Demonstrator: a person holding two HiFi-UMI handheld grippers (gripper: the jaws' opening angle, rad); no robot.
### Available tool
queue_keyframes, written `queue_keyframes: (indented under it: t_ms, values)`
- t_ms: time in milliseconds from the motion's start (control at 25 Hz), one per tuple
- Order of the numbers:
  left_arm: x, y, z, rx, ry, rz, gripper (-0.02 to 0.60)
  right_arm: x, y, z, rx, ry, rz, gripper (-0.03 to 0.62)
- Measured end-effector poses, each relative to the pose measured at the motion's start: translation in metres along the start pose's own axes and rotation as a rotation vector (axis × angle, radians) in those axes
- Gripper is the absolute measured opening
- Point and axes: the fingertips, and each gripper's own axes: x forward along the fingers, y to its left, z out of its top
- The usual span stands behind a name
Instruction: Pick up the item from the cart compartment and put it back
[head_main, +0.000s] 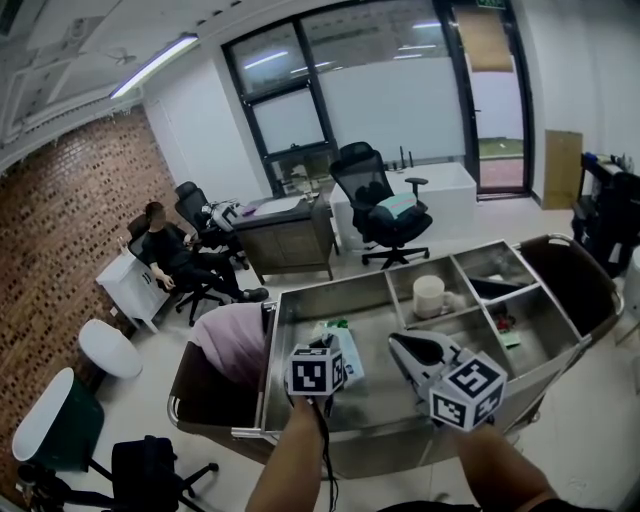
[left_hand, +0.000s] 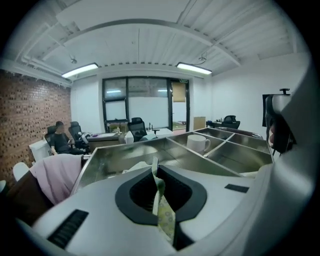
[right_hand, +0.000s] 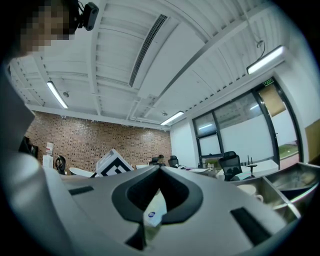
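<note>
A steel cart (head_main: 300, 300) with several compartments stands in front of me. A white and green plastic packet (head_main: 338, 345) hangs over its large left compartment, between my two grippers. My left gripper (head_main: 325, 365) is at the packet's near left side. In the left gripper view this gripper (left_hand: 159, 200) is shut on a thin green-patterned edge of the packet (left_hand: 165, 217). My right gripper (head_main: 397, 343) points in from the right. Its own view shows that gripper (right_hand: 154, 212) shut on a white edge with a blue dot (right_hand: 152, 215). I cannot tell whether that edge belongs to the same packet.
A white mug (head_main: 428, 295) stands in a back compartment, and small items (head_main: 505, 325) lie in the right one. A pink bag (head_main: 235, 340) hangs at the cart's left end, a dark bag (head_main: 575, 280) at its right. A person (head_main: 165, 255) sits at a desk beyond, near office chairs (head_main: 385, 205).
</note>
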Motion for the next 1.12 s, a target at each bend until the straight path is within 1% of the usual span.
queue_keyframes:
  t_ms: [120,360,520,560,600,640,680,840,1000,1120]
  values:
    - [0.007,-0.002,-0.012,0.003,0.055,-0.011,0.002,-0.001,-0.001,0.000,0.002,-0.004,0.001,0.009]
    - [0.013,-0.001,-0.020,0.016,0.079,-0.002,0.002,0.000,-0.003,0.000,0.013,-0.006,0.002,0.009]
    - [0.016,0.001,-0.028,0.037,0.111,0.009,0.002,0.000,-0.003,0.000,0.019,-0.008,0.005,0.009]
    - [0.017,0.000,-0.029,0.039,0.110,0.008,0.010,0.000,-0.003,-0.001,0.020,-0.008,0.006,0.009]
    - [0.017,0.000,-0.029,0.040,0.108,0.008,0.084,0.000,-0.003,-0.001,0.020,-0.008,0.007,0.009]
    - [0.018,0.000,-0.029,0.038,0.106,0.009,0.174,0.000,-0.003,-0.001,0.020,-0.007,0.007,0.009]
    - [0.019,0.000,-0.030,0.033,0.104,0.010,0.201,0.000,-0.003,-0.002,0.020,-0.006,0.007,0.009]
    - [0.018,0.002,-0.032,0.008,0.089,0.008,0.201,0.001,-0.004,-0.005,0.021,-0.003,0.010,0.009]
    - [0.011,0.005,-0.025,-0.005,0.058,0.009,0.201,0.003,-0.003,-0.005,0.020,-0.002,0.011,0.009]
    - [0.000,0.007,-0.017,0.009,0.022,0.022,0.202,0.004,-0.002,-0.005,0.018,-0.004,0.014,0.009]
